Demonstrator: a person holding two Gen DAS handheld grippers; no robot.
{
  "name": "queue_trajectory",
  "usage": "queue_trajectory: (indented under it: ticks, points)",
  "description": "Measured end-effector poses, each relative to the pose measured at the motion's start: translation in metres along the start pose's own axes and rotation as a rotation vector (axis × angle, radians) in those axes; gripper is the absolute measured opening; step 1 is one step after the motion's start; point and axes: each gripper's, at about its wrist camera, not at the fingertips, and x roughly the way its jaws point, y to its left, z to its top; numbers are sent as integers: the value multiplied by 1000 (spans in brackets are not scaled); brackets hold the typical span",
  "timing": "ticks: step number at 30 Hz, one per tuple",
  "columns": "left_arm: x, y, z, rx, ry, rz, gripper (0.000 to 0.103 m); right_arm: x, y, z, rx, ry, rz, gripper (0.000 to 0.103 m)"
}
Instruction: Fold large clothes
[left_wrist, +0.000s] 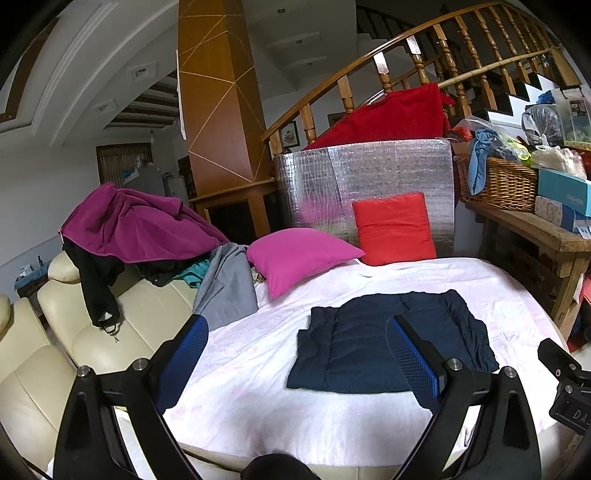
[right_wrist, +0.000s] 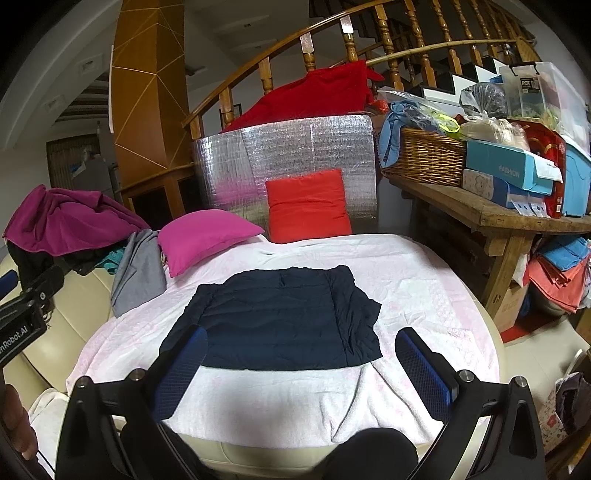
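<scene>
A dark navy garment (left_wrist: 391, 343) (right_wrist: 280, 321) lies folded into a rough rectangle on the pale pink sheet (left_wrist: 258, 354) (right_wrist: 424, 280) that covers the bed. My left gripper (left_wrist: 299, 354) hovers open above the sheet's near edge, its right finger over the garment's near part. My right gripper (right_wrist: 303, 369) is open too, held above the garment's near edge with nothing between its fingers. The right gripper's body (left_wrist: 565, 380) shows at the right edge of the left wrist view; the left gripper's body (right_wrist: 22, 310) shows at the left edge of the right wrist view.
A magenta pillow (left_wrist: 299, 254) and a red cushion (left_wrist: 395, 229) lie at the head of the bed against a silver foil panel (left_wrist: 369, 177). A pile of clothes (left_wrist: 136, 229) covers the cream sofa (left_wrist: 92, 332) on the left. A cluttered wooden bench (right_wrist: 491, 210) stands on the right.
</scene>
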Motion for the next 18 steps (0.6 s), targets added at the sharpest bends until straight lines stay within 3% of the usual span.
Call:
queue_trajectory:
  ticks: [18]
  points:
    - [20,12,1,3,17,17,97,26,16,14,-20,23,-9,103]
